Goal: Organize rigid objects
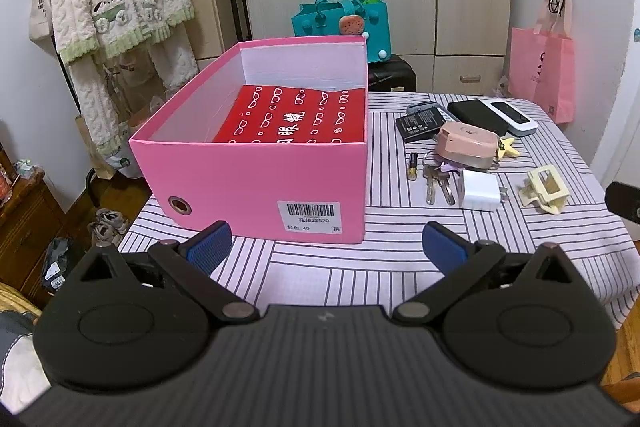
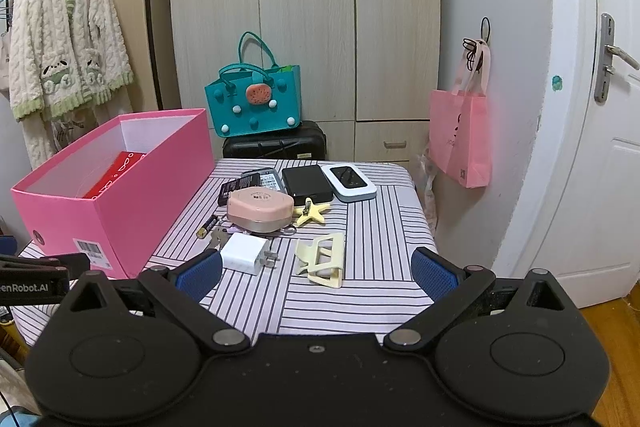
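An open pink box (image 1: pixel 256 183) (image 2: pixel 132 195) stands on the left of the striped table, with a red patterned box (image 1: pixel 296 115) inside. Right of it lie a pink case (image 1: pixel 466 143) (image 2: pixel 260 209), a white charger (image 1: pixel 480 190) (image 2: pixel 243 253), keys (image 1: pixel 438 183), a battery (image 1: pixel 412 166) (image 2: pixel 207 225), a cream hair claw (image 1: pixel 545 189) (image 2: pixel 323 259), a yellow star clip (image 2: pixel 313 211), a black power bank (image 2: pixel 306 183) and a white device (image 2: pixel 349 182). My left gripper (image 1: pixel 326 247) is open just before the pink box. My right gripper (image 2: pixel 316 273) is open, near the hair claw and charger.
The striped table (image 2: pixel 372 227) ends at the right near a white door (image 2: pixel 600 167). A pink bag (image 2: pixel 460 139) hangs on the wall. A teal tote (image 2: pixel 256 107) sits on a black suitcase (image 2: pixel 276 145) behind the table. Robes (image 1: pixel 116 19) hang at the left.
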